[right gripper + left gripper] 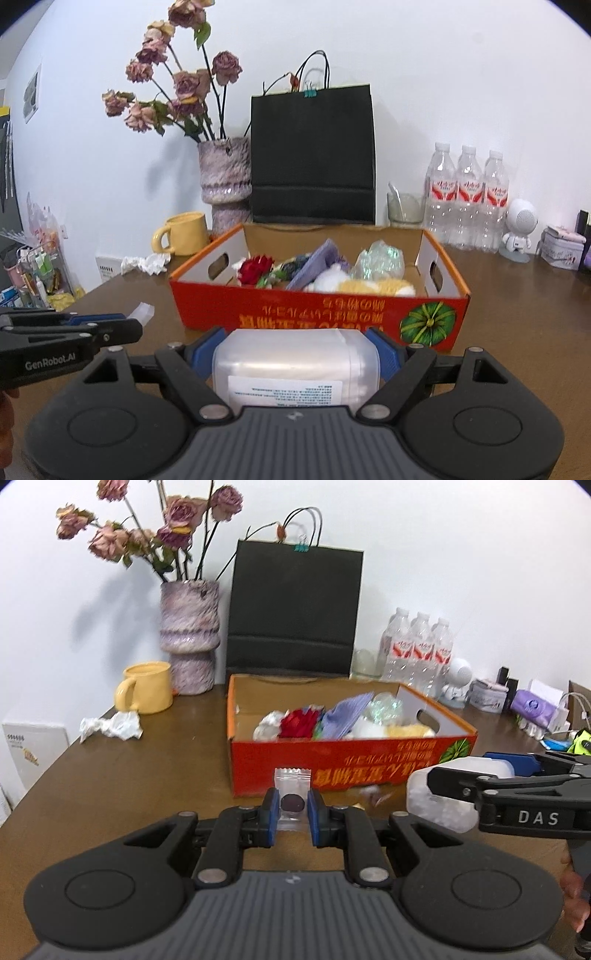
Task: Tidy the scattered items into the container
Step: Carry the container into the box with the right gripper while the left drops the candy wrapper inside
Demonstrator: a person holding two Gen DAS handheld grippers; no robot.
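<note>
Red cardboard box point(317, 314) sits centre frame; left hand-held gripper point(291, 814) pinches a clear sachet point(292, 797), right hand-held gripper point(295, 354) clamps a translucent tub point(295, 365). Lift both clear of the rim before releasing.

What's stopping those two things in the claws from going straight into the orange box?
Only the box's near wall stands between them and the inside. The left gripper holds a small clear packet and the right gripper a translucent plastic tub, both just in front of that wall. Each must pass over its rim; nothing else visible blocks them.
</note>
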